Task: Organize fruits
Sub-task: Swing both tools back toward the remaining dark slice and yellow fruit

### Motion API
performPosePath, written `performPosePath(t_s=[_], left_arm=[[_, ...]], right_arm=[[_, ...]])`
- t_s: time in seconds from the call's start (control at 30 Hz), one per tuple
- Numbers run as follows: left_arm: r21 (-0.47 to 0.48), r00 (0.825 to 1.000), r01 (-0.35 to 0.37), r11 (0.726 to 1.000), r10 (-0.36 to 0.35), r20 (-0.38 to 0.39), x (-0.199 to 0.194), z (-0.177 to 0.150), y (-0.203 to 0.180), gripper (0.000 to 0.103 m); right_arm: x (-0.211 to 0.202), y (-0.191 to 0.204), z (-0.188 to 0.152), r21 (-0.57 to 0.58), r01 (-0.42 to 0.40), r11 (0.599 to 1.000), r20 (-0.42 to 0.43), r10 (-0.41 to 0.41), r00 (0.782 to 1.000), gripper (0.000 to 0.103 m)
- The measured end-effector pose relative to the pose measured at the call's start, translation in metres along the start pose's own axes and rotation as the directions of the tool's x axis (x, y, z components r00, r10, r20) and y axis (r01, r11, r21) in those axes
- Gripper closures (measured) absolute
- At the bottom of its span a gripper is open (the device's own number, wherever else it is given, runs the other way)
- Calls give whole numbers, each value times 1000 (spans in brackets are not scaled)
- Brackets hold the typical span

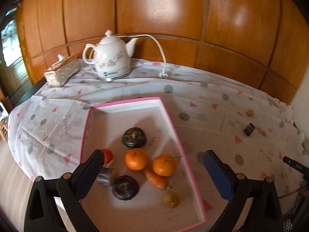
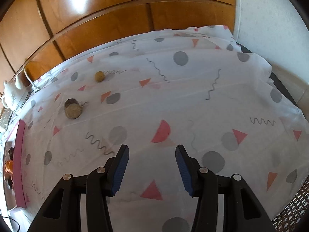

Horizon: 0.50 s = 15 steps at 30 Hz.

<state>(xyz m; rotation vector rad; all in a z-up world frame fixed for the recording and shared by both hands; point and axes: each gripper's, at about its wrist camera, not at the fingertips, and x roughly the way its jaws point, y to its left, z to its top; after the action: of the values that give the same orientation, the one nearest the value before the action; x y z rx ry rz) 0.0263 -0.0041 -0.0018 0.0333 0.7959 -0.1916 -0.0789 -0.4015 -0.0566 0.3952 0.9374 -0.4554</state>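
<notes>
Both claws gape empty: left gripper [image 1: 153,172] low in frame over a pink-rimmed tray [image 1: 174,123] holding two oranges [image 1: 136,159]; right gripper [image 2: 152,169] above patterned tablecloth [image 2: 193,96]; small yellow fruit [image 2: 99,76] lies upper left.

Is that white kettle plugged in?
No, unplugged. The kettle stands at the back of the table, and the plug on its white cord lies loose on the tablecloth.
</notes>
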Motion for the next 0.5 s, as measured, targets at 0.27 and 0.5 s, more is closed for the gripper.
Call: performPosePath(t_s=[0.27, 0.5], left_arm=[[76, 999, 41, 996, -39, -26, 12, 3, -35, 0], [129, 996, 79, 988, -72, -59, 23, 4, -61, 0]], right_arm=[[2, -13, 0, 32, 36, 999, 13, -37, 999, 52], [8, -21, -3, 56, 57, 997, 8, -58, 998, 52]])
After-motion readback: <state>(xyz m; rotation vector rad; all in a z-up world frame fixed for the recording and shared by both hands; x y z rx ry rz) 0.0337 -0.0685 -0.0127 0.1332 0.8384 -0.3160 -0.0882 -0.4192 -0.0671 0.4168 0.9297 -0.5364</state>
